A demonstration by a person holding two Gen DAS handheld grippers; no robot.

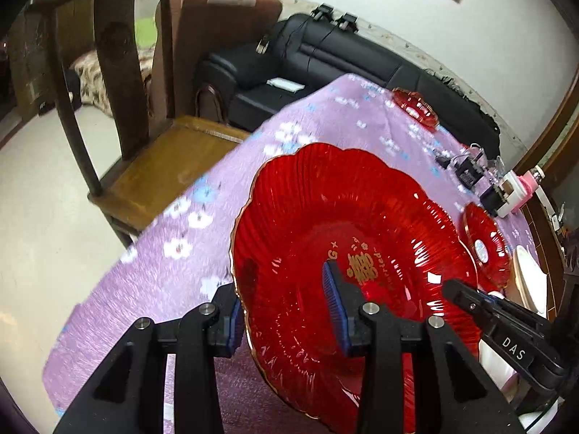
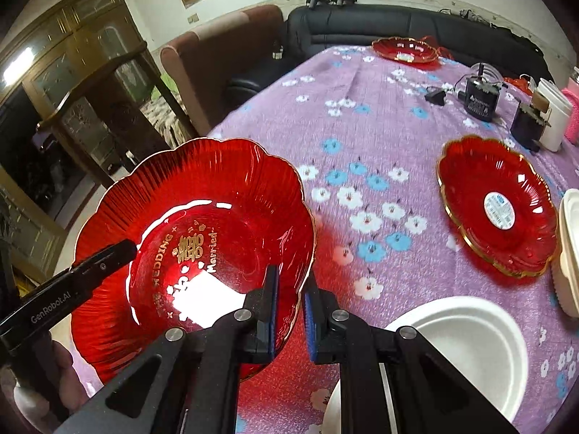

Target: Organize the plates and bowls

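A large red glass plate (image 1: 347, 231) with gold wedding lettering is lifted and tilted over the purple flowered tablecloth (image 1: 181, 253). My left gripper (image 1: 287, 316) is open wide, with the plate's near rim between its blue pads. My right gripper (image 2: 289, 313) is shut on the same plate's (image 2: 202, 217) right rim; it shows in the left wrist view (image 1: 470, 300). A smaller red plate with a sticker (image 2: 495, 206) lies on the right. Another red plate (image 2: 405, 49) lies at the far edge. A white foam bowl (image 2: 466, 343) sits under my right gripper.
A wooden chair (image 1: 144, 144) stands at the table's left edge, with sofas behind. Black adapters (image 2: 477, 96), a white cup (image 2: 553, 115) and a pink item (image 2: 571, 115) sit at the far right. More white foam dishes (image 2: 570, 253) are at the right edge.
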